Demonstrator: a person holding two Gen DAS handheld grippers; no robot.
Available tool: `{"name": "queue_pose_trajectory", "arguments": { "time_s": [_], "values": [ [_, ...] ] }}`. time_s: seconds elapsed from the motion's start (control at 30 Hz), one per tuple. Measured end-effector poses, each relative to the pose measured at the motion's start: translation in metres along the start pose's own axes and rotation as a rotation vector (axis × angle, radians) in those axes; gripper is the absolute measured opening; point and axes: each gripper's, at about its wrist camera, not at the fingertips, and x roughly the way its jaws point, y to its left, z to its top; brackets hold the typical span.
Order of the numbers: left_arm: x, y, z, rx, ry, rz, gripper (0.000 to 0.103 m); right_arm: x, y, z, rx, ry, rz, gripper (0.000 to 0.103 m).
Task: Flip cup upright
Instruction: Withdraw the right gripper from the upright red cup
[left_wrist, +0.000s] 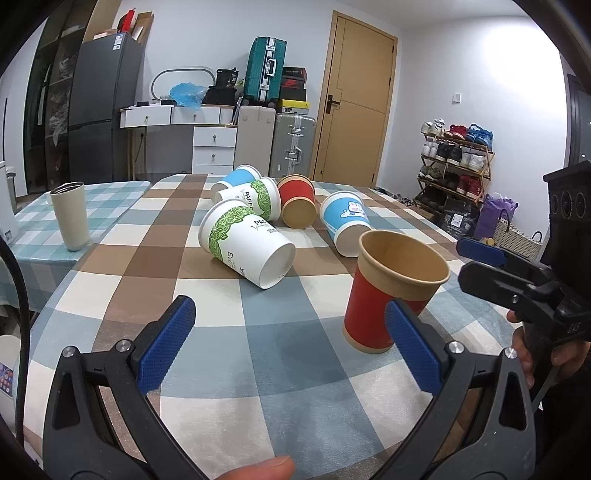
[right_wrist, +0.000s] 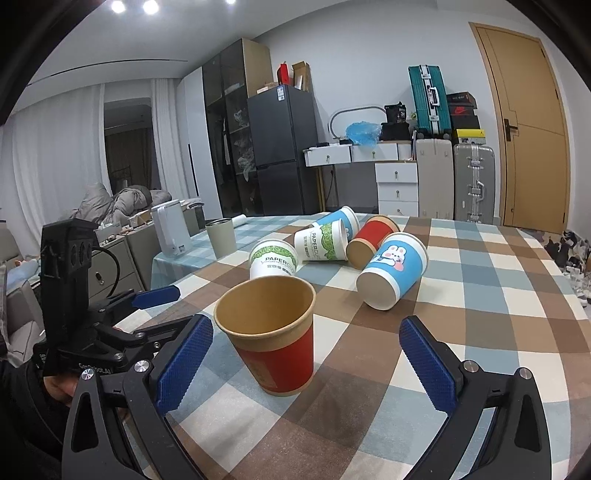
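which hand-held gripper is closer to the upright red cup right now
Right. The right hand-held gripper is open around the upright red cup, which sits between its fingers untouched. The left hand-held gripper is open too, with the cup just outside its right finger.

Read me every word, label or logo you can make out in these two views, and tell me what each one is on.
"PAPERCU", cut off: green-leaf cup lying on its side.
"PAPERCUP": nearer green-leaf cup.
"PAPE", cut off: the same side-lying cup in the left view.
Nike swoosh, no words: red and black shoebox.
Small print on the cups, the fridge sticker and lettering on the left claw: too small or blurred to read.
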Motion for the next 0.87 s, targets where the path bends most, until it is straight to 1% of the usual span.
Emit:
{"name": "queue_pose_trajectory", "arguments": {
  "time_s": [0.37, 0.87],
  "values": [
    [0.0003, -0.0022, -0.0013, 0.009, 0.001, -0.004, 0.102, -0.0045, -0.0037, -0.0046, 0.010, -0.013, 0.014, 0.103],
    [-0.0001, -0.0034, -0.0017, 0.012, 0.001, -0.006, 0.102, -0.0023, -0.0012, -0.0053, 0.002, 0.001, 0.026, 0.103]
  ]
}}
